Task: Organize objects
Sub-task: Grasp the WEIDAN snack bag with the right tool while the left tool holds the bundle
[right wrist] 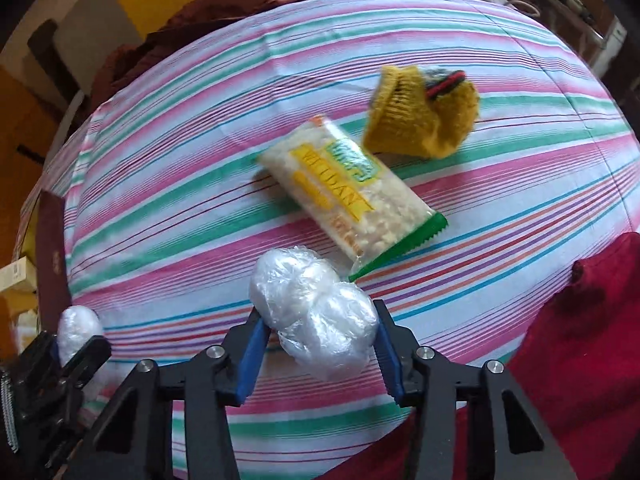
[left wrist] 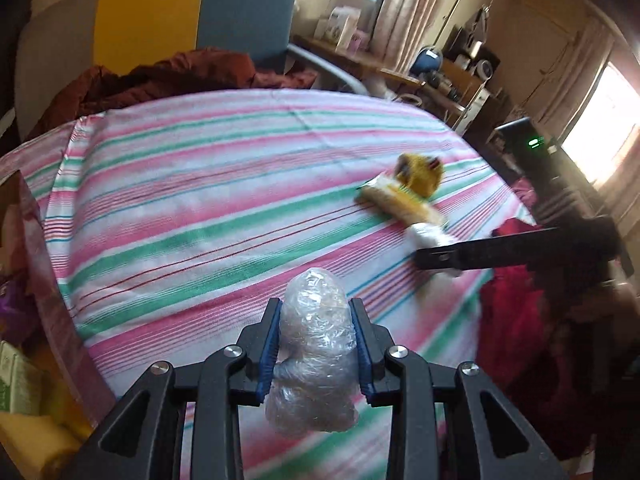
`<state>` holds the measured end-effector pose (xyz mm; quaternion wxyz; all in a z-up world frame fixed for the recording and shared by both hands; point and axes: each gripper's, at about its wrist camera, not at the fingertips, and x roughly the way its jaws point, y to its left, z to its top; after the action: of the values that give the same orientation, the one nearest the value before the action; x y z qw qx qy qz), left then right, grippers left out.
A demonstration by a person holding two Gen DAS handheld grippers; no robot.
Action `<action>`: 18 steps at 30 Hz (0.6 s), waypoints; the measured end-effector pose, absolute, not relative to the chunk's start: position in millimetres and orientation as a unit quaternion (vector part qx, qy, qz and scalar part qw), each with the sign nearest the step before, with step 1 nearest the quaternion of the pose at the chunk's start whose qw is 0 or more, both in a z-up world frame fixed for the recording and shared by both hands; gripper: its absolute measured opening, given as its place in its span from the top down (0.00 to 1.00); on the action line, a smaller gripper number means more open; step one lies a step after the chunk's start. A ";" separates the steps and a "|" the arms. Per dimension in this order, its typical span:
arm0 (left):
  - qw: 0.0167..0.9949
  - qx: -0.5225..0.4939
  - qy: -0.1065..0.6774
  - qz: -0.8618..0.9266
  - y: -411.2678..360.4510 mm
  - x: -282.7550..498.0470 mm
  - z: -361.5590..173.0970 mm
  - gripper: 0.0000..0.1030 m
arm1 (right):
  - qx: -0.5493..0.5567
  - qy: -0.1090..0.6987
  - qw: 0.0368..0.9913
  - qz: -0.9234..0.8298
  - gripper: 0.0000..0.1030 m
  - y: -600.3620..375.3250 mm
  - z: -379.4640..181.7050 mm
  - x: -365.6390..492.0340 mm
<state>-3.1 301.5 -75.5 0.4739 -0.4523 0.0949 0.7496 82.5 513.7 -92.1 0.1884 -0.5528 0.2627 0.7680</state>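
Over the striped sheet (left wrist: pixel 200 184), left tongs (left wrist: pixel 314 344) and right tongs (right wrist: pixel 318 354) each clamp a plastic-wrapped bundle (left wrist: pixel 314 344).

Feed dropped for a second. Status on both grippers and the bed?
Left gripper shut on clear plastic-wrapped bundle. Right gripper around second wrapped bundle, grip unconfirmed. Green-edged snack packet and yellow knitted sock on striped sheet.

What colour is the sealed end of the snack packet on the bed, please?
Green, on the snack packet; clearest in the right wrist view.
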 end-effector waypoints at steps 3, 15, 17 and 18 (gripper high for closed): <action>0.476 -0.445 0.079 0.754 290.0 -0.9 -59.7 0.69 | -0.542 0.258 0.173 0.780 0.51 505.5 -84.2 79.6; 0.478 -0.427 0.042 0.766 262.7 1.1 -31.0 0.69 | -0.542 0.247 0.169 0.785 0.49 495.5 -92.7 77.6; 0.479 -0.428 0.044 0.765 263.8 2.3 -31.9 0.69 | -0.529 0.261 0.179 0.788 0.44 504.8 -89.2 80.5; 0.480 -0.429 0.045 0.764 263.6 3.1 -32.6 0.69 | -0.522 0.272 0.181 0.788 0.31 510.2 -87.1 82.1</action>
<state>3.1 263.6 -32.6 0.4795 -0.4291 0.0447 0.7642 82.1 510.2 -87.1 0.1812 -0.5217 0.2724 0.7879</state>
